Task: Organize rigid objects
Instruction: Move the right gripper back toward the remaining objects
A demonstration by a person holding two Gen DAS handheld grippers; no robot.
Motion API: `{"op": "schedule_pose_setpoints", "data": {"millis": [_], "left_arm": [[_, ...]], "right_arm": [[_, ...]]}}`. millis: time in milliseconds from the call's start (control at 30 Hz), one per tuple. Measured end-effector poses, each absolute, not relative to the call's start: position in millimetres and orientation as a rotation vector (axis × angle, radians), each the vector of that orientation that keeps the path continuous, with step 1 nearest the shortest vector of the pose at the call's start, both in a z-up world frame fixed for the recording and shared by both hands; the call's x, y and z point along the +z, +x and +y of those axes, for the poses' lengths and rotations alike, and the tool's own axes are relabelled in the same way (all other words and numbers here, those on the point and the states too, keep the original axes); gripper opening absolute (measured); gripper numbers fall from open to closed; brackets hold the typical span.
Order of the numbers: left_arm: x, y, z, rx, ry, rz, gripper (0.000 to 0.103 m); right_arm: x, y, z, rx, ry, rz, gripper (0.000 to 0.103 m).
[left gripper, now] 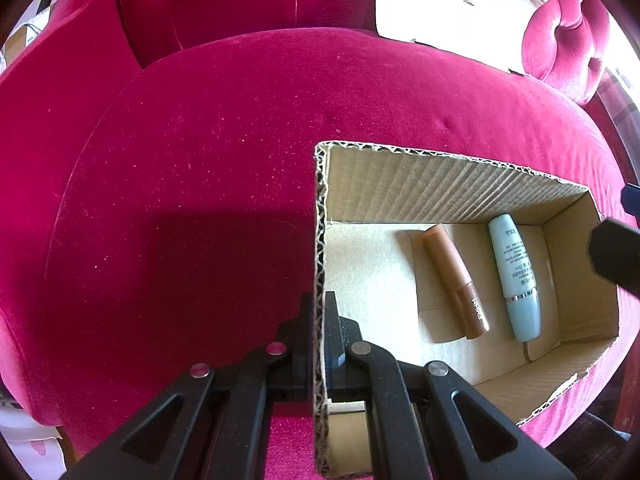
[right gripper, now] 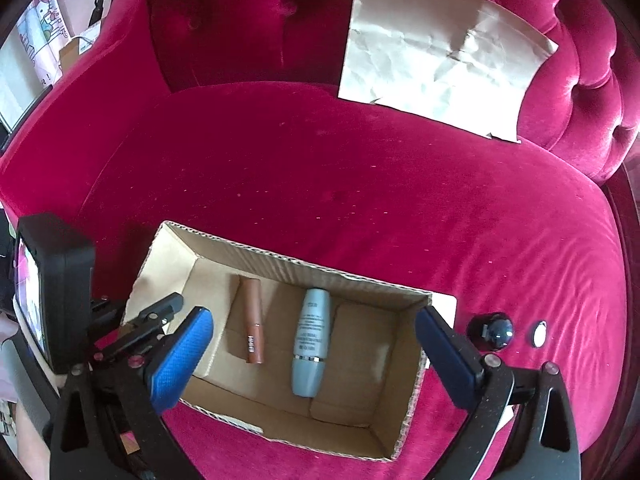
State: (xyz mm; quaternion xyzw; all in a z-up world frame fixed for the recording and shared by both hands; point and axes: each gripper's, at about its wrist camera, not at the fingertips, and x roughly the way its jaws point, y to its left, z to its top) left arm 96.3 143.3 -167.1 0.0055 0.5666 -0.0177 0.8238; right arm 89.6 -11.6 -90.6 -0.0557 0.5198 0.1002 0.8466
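Note:
An open cardboard box (left gripper: pixel 440 172) (right gripper: pixel 304 270) sits on a red velvet sofa seat. Inside lie a brown tube (left gripper: pixel 454 278) (right gripper: pixel 251 324) and a pale blue bottle (left gripper: pixel 516 276) (right gripper: pixel 312 340), side by side. My left gripper (left gripper: pixel 319 320) is shut on the box's left wall, one finger inside and one outside; it also shows in the right wrist view (right gripper: pixel 160 312). My right gripper (right gripper: pixel 314 354) is open and empty, held above the box with its blue pads (right gripper: pixel 180 360) spread wide. A dark round cap (right gripper: pixel 490 330) and a small white disc (right gripper: pixel 539 334) lie on the seat right of the box.
A crumpled sheet of brown paper (right gripper: pixel 436 52) (left gripper: pixel 448 0) leans against the sofa back at the far right. The tufted armrest (right gripper: pixel 592 80) rises on the right. The red seat cushion (left gripper: pixel 180 160) stretches left of and behind the box.

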Motion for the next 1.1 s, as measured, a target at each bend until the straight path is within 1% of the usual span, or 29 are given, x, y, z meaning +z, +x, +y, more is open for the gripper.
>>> {"op": "schedule_pose_setpoints", "data": {"millis": [433,1100], "left_arm": [[-168,96,139,-0.024,0.026,1.205,0.003],[-168,97,139,-0.022,0.03,1.205,0.003]], "right_arm": [[-77,93,-72,0.131,-0.072,1.079,0.103],[-86,100,-149,0.012,-0.029,1.075,0.103]]}}
